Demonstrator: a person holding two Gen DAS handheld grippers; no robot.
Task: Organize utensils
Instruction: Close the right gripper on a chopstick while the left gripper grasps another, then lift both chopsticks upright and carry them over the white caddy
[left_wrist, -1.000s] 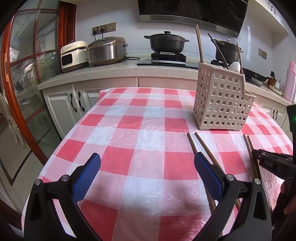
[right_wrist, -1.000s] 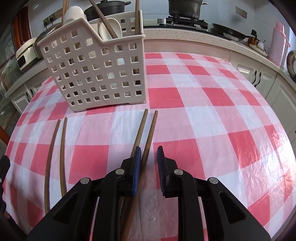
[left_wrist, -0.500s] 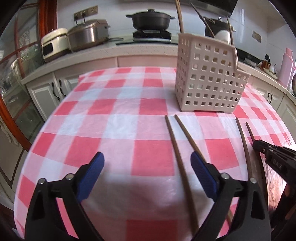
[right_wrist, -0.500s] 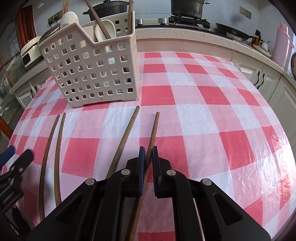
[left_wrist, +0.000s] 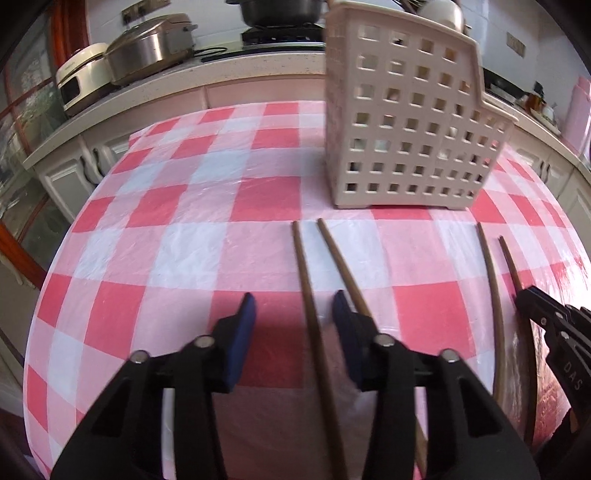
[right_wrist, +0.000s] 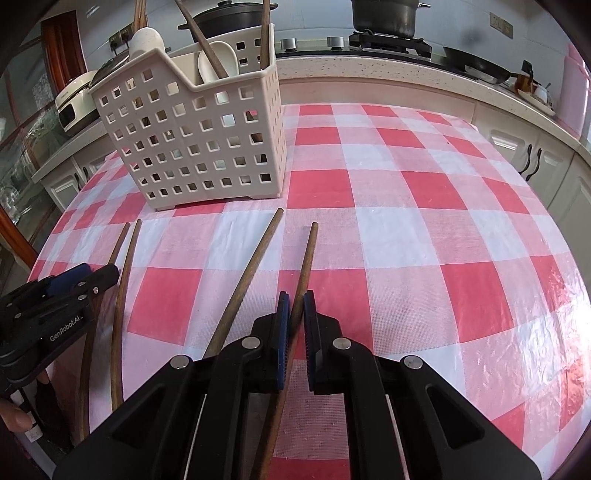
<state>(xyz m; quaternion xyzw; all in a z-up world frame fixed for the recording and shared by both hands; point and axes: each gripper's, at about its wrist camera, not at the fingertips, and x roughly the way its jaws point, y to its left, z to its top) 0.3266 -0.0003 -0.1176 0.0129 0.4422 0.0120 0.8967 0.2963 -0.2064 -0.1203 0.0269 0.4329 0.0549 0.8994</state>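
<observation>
Clamping one brown chopstick (right_wrist: 300, 291), your right gripper (right_wrist: 294, 314) has its blue pads pressed against the stick's sides, and the stick runs forward from them across the red-and-white checked tablecloth (right_wrist: 424, 206). A second chopstick (right_wrist: 245, 284) lies just to the left of that one, angled a little away from it and free of the pads.

Your left gripper (left_wrist: 293, 317) has just been closing its jaws, yet they stand partly apart: another chopstick (left_wrist: 308, 306) lies between the blue fingers (left_wrist: 243, 328) without either pad visibly pressing on it. Its partner chopstick (left_wrist: 341, 267) passes along the outer side of the right-hand finger, so it sits outside the gap. Whether that finger touches it you cannot tell from the left wrist view.

Farther out, all four sticks point roughly toward the cream perforated utensil basket (right_wrist: 192, 147), which stands upright on the cloth just beyond their tips. Inside it, white spoons (right_wrist: 218, 64) and more chopsticks (right_wrist: 201, 33) stand leaning against the walls.

Beyond the table, a kitchen counter (right_wrist: 369, 70) carries a black pot (right_wrist: 229, 16) and a rice cooker (left_wrist: 147, 46).
</observation>
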